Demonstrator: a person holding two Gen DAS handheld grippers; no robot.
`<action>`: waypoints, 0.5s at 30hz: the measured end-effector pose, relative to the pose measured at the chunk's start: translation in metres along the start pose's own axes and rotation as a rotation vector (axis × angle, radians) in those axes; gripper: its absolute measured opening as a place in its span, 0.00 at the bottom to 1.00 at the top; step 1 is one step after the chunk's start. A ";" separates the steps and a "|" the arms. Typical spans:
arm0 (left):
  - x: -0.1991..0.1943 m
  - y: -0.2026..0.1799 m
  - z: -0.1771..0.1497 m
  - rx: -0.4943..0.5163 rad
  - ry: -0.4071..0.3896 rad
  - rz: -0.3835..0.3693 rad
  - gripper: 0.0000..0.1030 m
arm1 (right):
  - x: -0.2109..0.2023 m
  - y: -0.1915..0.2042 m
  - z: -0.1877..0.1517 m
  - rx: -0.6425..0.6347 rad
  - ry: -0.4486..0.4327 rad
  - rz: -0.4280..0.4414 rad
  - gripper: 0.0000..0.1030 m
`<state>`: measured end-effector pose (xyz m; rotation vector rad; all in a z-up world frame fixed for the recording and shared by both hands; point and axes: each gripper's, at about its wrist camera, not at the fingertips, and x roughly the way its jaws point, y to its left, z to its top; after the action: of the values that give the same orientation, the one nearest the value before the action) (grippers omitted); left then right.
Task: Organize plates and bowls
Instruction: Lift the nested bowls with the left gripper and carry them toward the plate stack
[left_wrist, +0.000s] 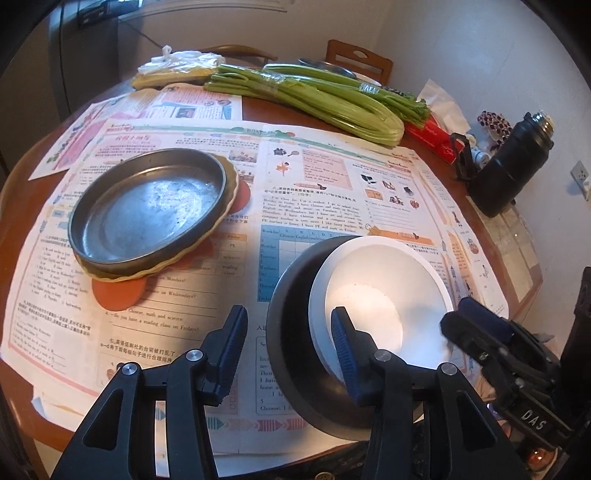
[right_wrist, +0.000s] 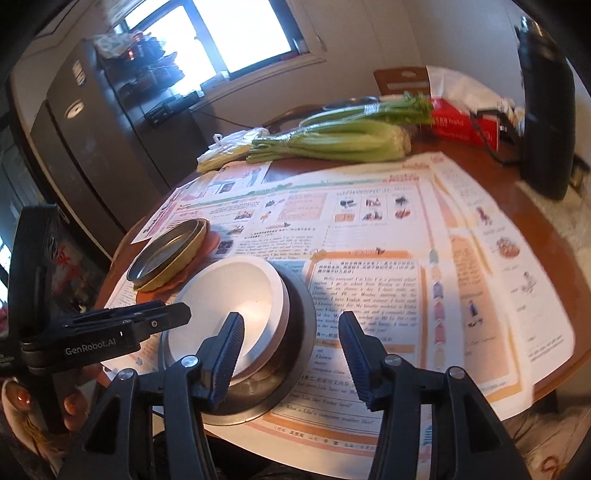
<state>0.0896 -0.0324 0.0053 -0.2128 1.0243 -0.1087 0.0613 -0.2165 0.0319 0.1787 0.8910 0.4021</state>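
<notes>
white bowl in dark bowl, metal plate

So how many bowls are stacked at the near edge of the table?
2: a white bowl sits tilted inside a dark metal bowl on the newspaper, right in front of both grippers. Anything beneath them would be hidden.

Celery, tissue box, black flask on newspaper-covered table

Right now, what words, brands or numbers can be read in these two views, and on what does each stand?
"GenRobot.AI": side of the left hand-held gripper, seen from the right wrist.
"DAS": body of the right hand-held gripper, seen from the left wrist.
"Chinese", "Fridays?", "(10分)": newspaper covering the table.
Remaining newspaper print and the red box lettering: too small or blurred.
</notes>
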 end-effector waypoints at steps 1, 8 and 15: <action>0.003 0.000 -0.001 0.003 0.005 -0.009 0.48 | 0.002 0.001 -0.001 -0.001 0.007 0.001 0.51; 0.015 -0.003 -0.002 0.009 0.020 -0.041 0.49 | 0.012 0.010 -0.007 -0.025 0.038 0.004 0.51; 0.022 -0.004 -0.003 0.018 0.020 -0.048 0.52 | 0.018 0.013 -0.010 -0.036 0.054 0.021 0.56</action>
<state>0.0987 -0.0406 -0.0135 -0.2207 1.0382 -0.1637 0.0602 -0.1969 0.0167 0.1449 0.9350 0.4437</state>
